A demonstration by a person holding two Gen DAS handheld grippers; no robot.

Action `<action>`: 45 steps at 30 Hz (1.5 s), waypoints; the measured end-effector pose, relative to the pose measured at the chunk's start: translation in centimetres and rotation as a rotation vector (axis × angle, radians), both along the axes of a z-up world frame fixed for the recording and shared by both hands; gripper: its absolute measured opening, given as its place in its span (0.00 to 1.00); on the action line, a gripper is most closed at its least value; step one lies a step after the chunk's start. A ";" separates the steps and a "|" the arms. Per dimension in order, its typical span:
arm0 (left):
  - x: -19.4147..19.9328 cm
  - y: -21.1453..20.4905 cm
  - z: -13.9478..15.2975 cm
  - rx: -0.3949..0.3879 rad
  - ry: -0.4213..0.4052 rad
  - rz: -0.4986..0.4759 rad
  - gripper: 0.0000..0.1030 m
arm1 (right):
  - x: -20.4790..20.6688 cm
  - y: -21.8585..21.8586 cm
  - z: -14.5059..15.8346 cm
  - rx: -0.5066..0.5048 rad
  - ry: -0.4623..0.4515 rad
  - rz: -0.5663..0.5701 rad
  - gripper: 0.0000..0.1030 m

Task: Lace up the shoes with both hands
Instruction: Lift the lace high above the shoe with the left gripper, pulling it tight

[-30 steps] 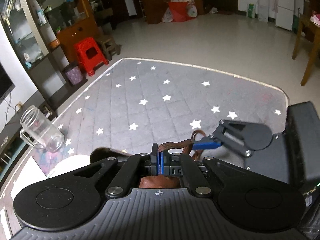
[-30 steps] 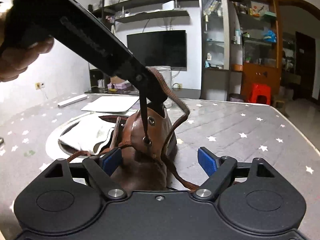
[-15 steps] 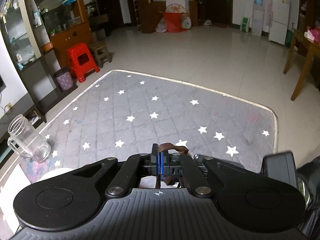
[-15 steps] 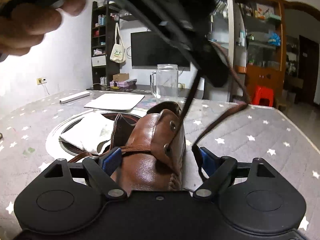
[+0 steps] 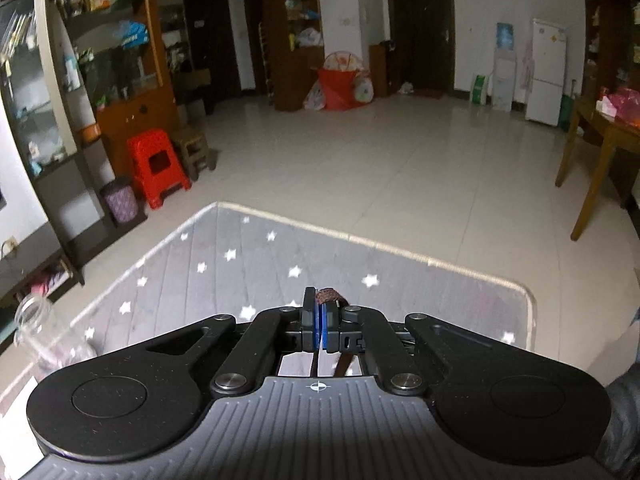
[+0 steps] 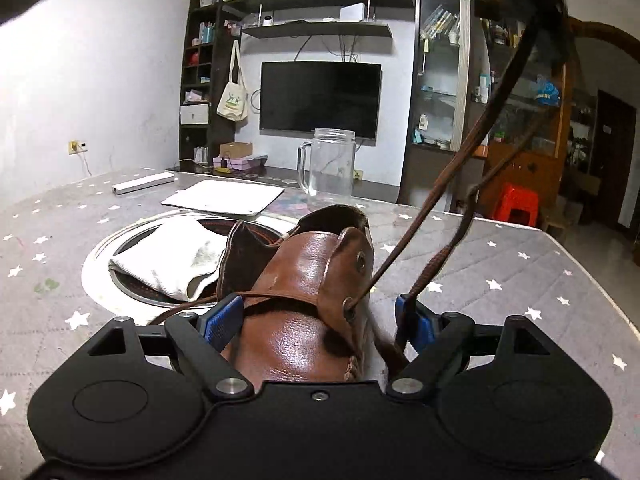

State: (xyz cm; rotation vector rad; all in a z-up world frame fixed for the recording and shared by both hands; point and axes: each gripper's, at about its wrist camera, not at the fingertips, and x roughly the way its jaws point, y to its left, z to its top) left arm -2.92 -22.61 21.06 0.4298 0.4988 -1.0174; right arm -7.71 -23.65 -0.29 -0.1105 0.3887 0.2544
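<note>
At the bottom centre of the left wrist view, the left gripper has its blue pads pressed together on the brown lace, whose frayed end pokes up just above the fingertips; a thin stretch of it hangs down through the gap below. In the right wrist view, the right gripper is spread wide, its two blue pads standing on either side of the brown leather shoe, which fills the lower centre of the frame. I cannot tell whether the pads touch the leather. The shoe sits on the grey star-patterned table cover, toe toward the camera.

From an eyelet on the right-hand flap the lace runs taut, up and to the upper right corner, where it meets a dark blurred shape, probably the left gripper. A second strand drops from the same corner to the right pad.

The lace looks thin, limp and woven, so it will carry pull but not push; I would judge it best pinched close to its tip, so a short stiff end can be fed into the next eyelet. The leather looks glossy and fairly firm, heavy enough to stay put under a light tug, though the flaps will bend; bracing the shoe at its sides seems the sound hold.

Behind the shoe, left of centre, a white cloth lies over a round inset plate. Farther back stand a glass mug and a flat white pad.
</note>
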 end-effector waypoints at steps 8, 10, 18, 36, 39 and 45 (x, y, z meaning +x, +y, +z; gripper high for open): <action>-1.6 -2.1 3.7 -0.040 -0.078 -0.018 0.02 | 0.3 -0.1 0.0 0.006 0.012 0.002 0.83; -2.1 -2.4 4.6 -0.062 -0.095 -0.026 0.02 | 0.3 -0.2 -0.1 0.006 0.013 0.003 0.83; -4.0 -2.9 8.3 -0.142 -0.160 -0.044 0.02 | 0.3 -0.3 0.0 0.000 0.019 0.009 0.83; -7.5 -2.0 12.9 -0.239 -0.261 -0.041 0.02 | 0.1 -0.5 0.0 -0.009 0.018 0.005 0.84; -7.4 -2.4 11.7 -0.187 -0.285 -0.012 0.02 | -0.1 -0.7 0.1 -0.009 0.017 0.004 0.84; -5.4 -3.1 7.8 -0.102 -0.183 0.018 0.02 | -1.1 -1.6 0.2 -0.015 0.014 0.002 0.98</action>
